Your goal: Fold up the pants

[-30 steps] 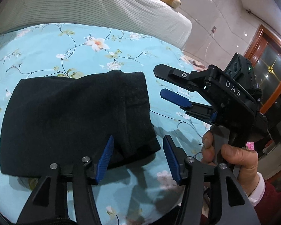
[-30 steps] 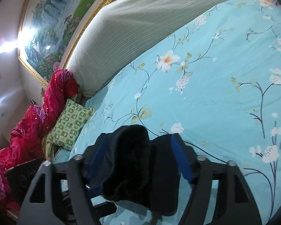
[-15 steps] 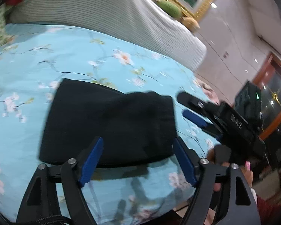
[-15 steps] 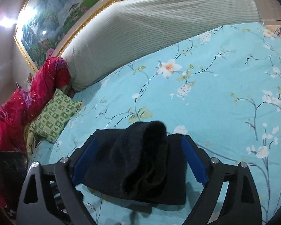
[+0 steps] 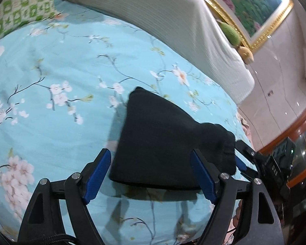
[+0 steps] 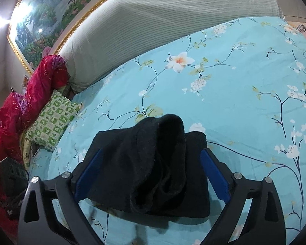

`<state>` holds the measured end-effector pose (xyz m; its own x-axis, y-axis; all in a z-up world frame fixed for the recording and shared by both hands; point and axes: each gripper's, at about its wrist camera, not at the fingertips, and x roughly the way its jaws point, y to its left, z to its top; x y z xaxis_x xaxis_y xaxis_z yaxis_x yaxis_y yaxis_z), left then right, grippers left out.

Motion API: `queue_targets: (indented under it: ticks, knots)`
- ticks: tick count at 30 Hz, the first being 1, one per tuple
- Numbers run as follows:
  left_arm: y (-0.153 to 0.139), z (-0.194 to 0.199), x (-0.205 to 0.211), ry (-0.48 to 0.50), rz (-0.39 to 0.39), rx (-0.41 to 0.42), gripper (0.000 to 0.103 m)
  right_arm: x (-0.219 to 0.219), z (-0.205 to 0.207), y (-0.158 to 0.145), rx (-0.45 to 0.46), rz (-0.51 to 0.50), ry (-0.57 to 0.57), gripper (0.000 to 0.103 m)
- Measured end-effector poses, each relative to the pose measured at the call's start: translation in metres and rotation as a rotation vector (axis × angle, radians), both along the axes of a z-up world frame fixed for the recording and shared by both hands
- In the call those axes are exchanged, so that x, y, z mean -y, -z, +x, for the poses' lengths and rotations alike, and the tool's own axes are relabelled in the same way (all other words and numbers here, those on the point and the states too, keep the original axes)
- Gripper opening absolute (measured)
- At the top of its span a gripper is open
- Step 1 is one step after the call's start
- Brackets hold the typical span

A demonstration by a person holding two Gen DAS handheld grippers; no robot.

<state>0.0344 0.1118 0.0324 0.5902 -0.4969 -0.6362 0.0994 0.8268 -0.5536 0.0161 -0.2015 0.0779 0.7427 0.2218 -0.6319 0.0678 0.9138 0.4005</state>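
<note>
The black pants (image 5: 163, 143) lie folded into a small thick bundle on the light blue flowered bedsheet (image 5: 51, 71). In the right wrist view the pants (image 6: 153, 163) show a raised rolled fold on top. My left gripper (image 5: 151, 175) is open and empty, its blue pads standing wide to either side of the bundle's near edge, above the sheet. My right gripper (image 6: 151, 175) is open and empty too, its pads spread either side of the bundle. The right gripper's body shows in the left wrist view (image 5: 271, 163) at the bundle's right end.
A long striped grey-green bolster (image 6: 153, 20) runs along the far side of the bed. A green checked pillow (image 6: 51, 120) and red sequinned cloth (image 6: 20, 106) lie at the bed's left. A gold-framed painting (image 5: 244, 10) hangs behind. A wooden door (image 5: 295, 132) stands right.
Both grippers have pulled back and swung left, so the bundle sits smaller and farther between the pads. Both stay open and empty. The pants have not moved.
</note>
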Motion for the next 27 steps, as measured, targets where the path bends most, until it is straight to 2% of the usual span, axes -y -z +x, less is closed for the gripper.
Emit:
queue_targets:
  ticks: [11, 27]
  knots:
    - [0.018, 0.025, -0.007, -0.018, -0.011, -0.064, 0.081, 0.008, 0.012, 0.024, -0.100, 0.046, 0.019, 0.098]
    - [0.037, 0.060, 0.010, 0.013, 0.004, -0.142, 0.081, 0.025, 0.021, 0.050, -0.161, 0.167, 0.013, 0.098]
